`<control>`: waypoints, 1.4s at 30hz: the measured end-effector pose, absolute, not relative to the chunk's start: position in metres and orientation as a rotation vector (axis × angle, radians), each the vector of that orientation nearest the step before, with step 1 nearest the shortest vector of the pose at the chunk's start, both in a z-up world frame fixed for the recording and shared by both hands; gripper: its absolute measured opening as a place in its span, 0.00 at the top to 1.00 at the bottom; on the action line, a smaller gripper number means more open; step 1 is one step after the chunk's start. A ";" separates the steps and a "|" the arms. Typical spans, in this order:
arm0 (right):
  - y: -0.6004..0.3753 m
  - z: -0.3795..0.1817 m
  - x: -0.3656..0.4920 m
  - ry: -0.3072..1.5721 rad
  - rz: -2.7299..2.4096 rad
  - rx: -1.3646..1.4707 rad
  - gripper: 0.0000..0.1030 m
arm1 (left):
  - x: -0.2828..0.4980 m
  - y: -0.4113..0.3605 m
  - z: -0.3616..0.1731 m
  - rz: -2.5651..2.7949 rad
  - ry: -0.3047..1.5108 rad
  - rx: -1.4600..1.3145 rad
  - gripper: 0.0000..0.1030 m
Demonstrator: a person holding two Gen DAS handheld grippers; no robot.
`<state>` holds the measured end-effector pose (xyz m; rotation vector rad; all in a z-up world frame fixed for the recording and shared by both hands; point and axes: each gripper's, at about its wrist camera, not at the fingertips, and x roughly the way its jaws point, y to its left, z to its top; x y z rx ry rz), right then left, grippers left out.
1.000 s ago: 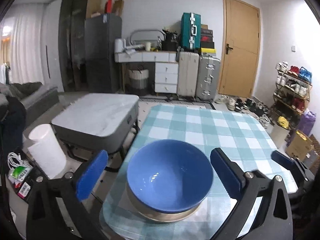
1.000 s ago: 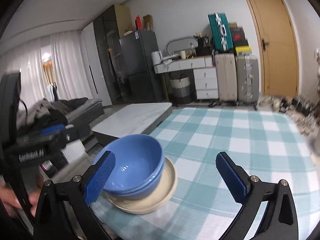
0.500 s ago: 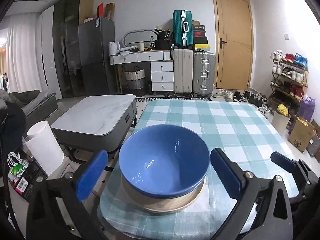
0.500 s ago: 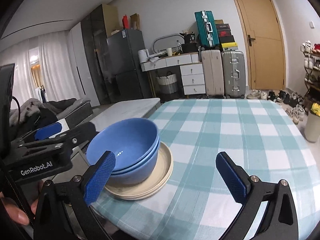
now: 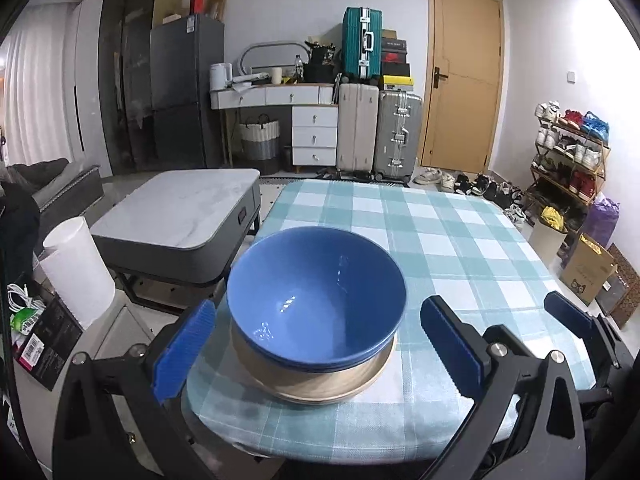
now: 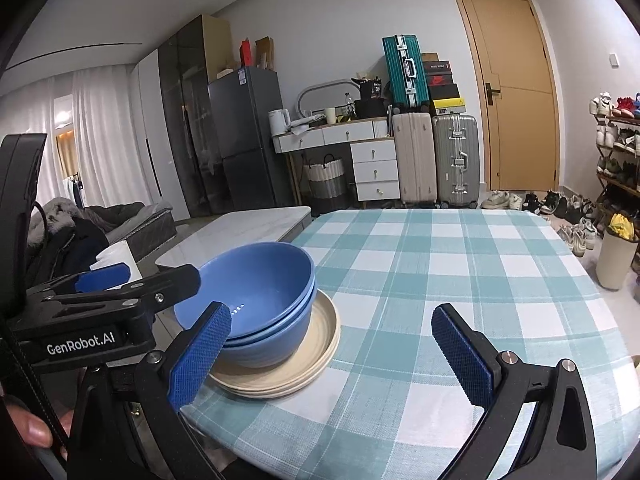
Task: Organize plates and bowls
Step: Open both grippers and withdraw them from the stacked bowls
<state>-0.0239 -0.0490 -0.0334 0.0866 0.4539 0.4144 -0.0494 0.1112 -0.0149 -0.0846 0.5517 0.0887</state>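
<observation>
Left gripper (image 5: pixel 318 344) gaping wide around nested blue bowls (image 5: pixel 316 300), bowls sitting on beige plates (image 5: pixel 320 384), right gripper (image 6: pixel 330 354) hanging wide, empty, bowls beside its left finger, checked tablecloth (image 6: pixel 460 272) stretching ahead.

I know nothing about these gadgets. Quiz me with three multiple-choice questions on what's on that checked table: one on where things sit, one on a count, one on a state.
1. Where do the blue bowls sit?
A. On the beige plates
B. Directly on the checked tablecloth
C. On the grey side table

2. How many blue bowls are nested together?
A. One
B. Two
C. Four

3. How does the left gripper stand?
A. Clamped on a bowl rim
B. Shut and empty
C. Open, its jaws on either side of the stack

Answers:
1. A: the right wrist view shows beige rims under the bowls.
2. B: two blue rims show there, one inside the other.
3. C: the left wrist view shows both blue pads clear of the bowls.
</observation>
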 end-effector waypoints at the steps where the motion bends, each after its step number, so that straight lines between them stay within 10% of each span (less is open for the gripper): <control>1: -0.050 -0.033 -0.025 0.449 0.410 0.086 0.01 | -0.051 0.111 -0.015 0.087 0.547 -0.085 0.00; 42: -0.065 -0.032 -0.030 0.443 0.381 0.131 0.01 | -0.061 0.109 -0.008 0.109 0.508 -0.051 0.00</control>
